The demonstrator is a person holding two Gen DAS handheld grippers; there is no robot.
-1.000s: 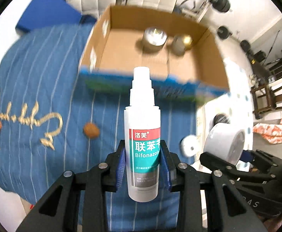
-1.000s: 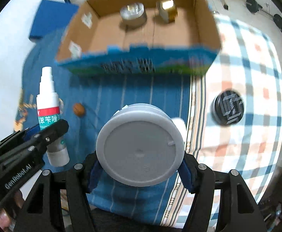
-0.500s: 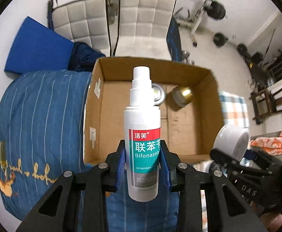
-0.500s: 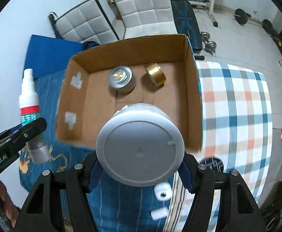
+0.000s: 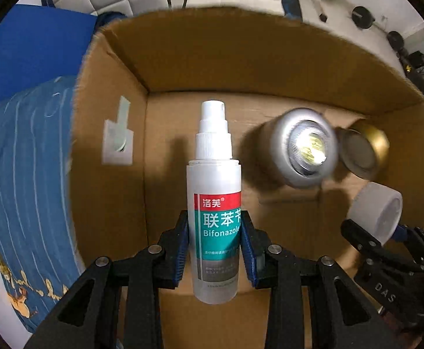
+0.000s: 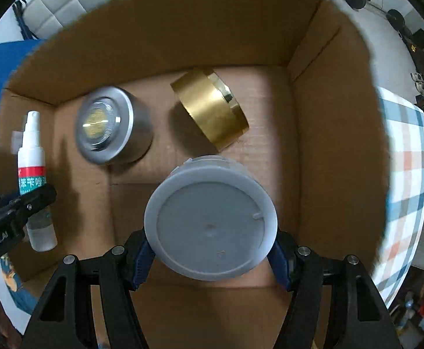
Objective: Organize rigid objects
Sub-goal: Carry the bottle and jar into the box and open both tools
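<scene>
Spray bottle (image 5: 214, 212), a slim cylinder of frosted white plastic with a ribbed pump top and a red, teal and grey label reading "Bifonazole", sits clamped between the blue ridged pads of the left gripper (image 5: 214, 250). Its nozzle points away from the camera, toward the floor of the cardboard box (image 5: 200, 58) beneath it. The jaws are closed tight on the lower half of the label.

Right gripper (image 6: 212, 261) grips a squat round jar (image 6: 210, 221) of matte grey-white plastic. Its flat circular face, with a raised rim and a small moulded nub, is turned to the camera. The blue pads press on its curved sides. In the left view the same jar shows as a pale cylinder near the box's right wall.

Both items hang over the open interior of the box, whose brown corrugated walls have rough edges, with creases on the floor. A pale paper sticker (image 5: 118, 142) clings to the left inner wall.

Two things already lie on the box floor: a silver metal tin (image 6: 111, 125) with a brushed, ringed lid and a shiny centre, and just beside it a gold tin (image 6: 212, 113) tipped on its side with its smooth band showing.

Outside the box lie blue striped cloth (image 5: 19, 174) on the left and a checked cloth (image 6: 406, 180) on the right.
</scene>
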